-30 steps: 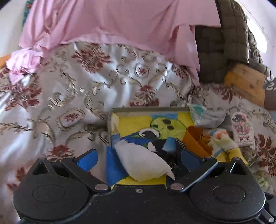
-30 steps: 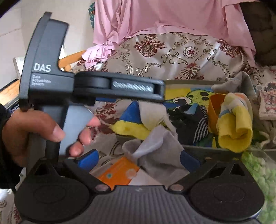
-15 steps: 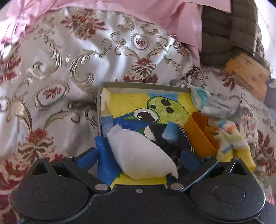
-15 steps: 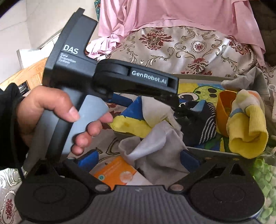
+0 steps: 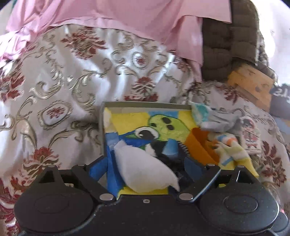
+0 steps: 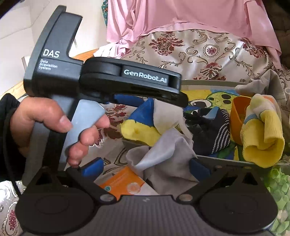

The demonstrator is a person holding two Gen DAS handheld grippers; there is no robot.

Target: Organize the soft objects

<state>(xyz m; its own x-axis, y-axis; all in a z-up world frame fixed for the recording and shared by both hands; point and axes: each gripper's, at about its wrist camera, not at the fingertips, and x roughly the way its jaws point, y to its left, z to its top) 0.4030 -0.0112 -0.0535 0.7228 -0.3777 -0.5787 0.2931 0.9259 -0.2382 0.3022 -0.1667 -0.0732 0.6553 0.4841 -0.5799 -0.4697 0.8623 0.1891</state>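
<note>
White cloth (image 5: 145, 170), soft and bunched, lies between the blue pads of the left gripper (image 5: 145, 168), at the near end of the parrot-print box (image 5: 145, 106) on the floral bedcover (image 5: 72, 72).

Left wrist view: the jaws have just been closing from their widest stand. The pads sit close on either side of the cloth, but I cannot see that they press it yet. Against the half-second-old picture the view has tipped back up, so the pink sheet (image 5: 126, 16) shows again at the top. Inside the box: an orange cup (image 5: 197, 145), a yellow sock bundle (image 5: 233, 152), and a grey sock (image 5: 217, 121) draped over the far right rim.

Right wrist view: the right gripper (image 6: 145, 167) has its fingers spread. A grey cloth (image 6: 163, 159) lies between them, untouched as far as I can tell, with an orange packet (image 6: 123, 183) beneath. The person's hand (image 6: 54, 123) squeezes the handle of the left gripper (image 6: 150, 101) over the box's near left corner.

Judgement: a pinch on the white cloth is beginning. The grey cloth looks next for sorting.
</note>
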